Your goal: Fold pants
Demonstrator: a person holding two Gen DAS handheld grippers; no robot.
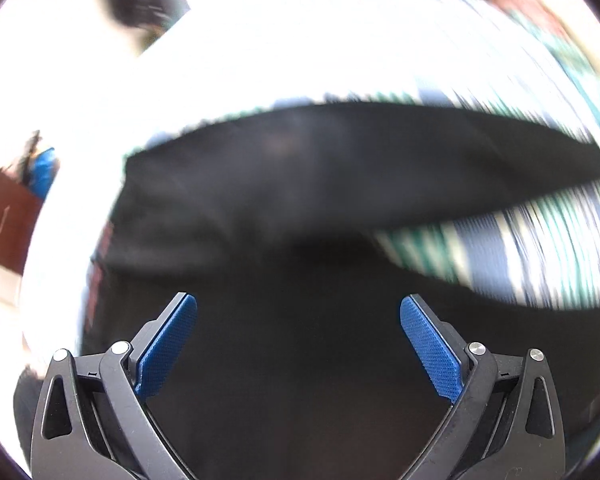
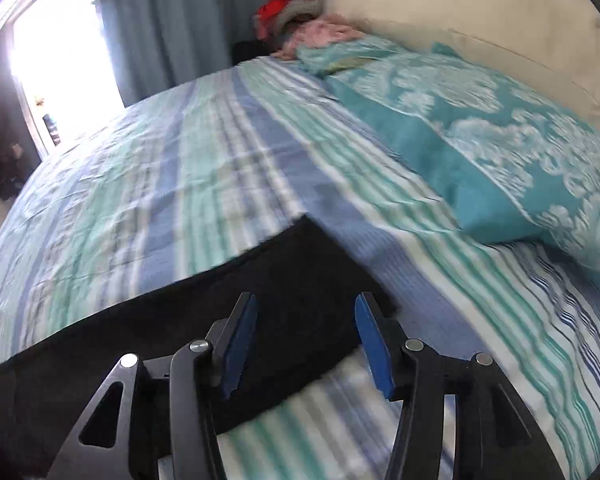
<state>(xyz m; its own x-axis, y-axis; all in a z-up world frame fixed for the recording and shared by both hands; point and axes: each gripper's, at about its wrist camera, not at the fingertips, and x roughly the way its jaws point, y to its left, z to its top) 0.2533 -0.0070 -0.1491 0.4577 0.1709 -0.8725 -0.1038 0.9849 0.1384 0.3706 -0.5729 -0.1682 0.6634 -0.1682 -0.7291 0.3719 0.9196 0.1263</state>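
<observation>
Black pants (image 1: 320, 184) lie on the striped bed sheet (image 1: 540, 240). In the left wrist view they fill the lower middle, blurred by motion. My left gripper (image 1: 298, 308) is open and empty just above the dark cloth. In the right wrist view a leg end of the pants (image 2: 204, 320) lies flat across the lower left. My right gripper (image 2: 305, 304) is open and empty over that leg end, near its far corner. Its blue pads (image 2: 374, 344) hold nothing.
A teal patterned pillow (image 2: 500, 136) lies at the right against the wall. A pile of red and pink clothes (image 2: 300, 16) sits at the far bed corner by blue curtains (image 2: 168, 20). A brown paper bag (image 1: 4, 220) stands off the bed's left edge.
</observation>
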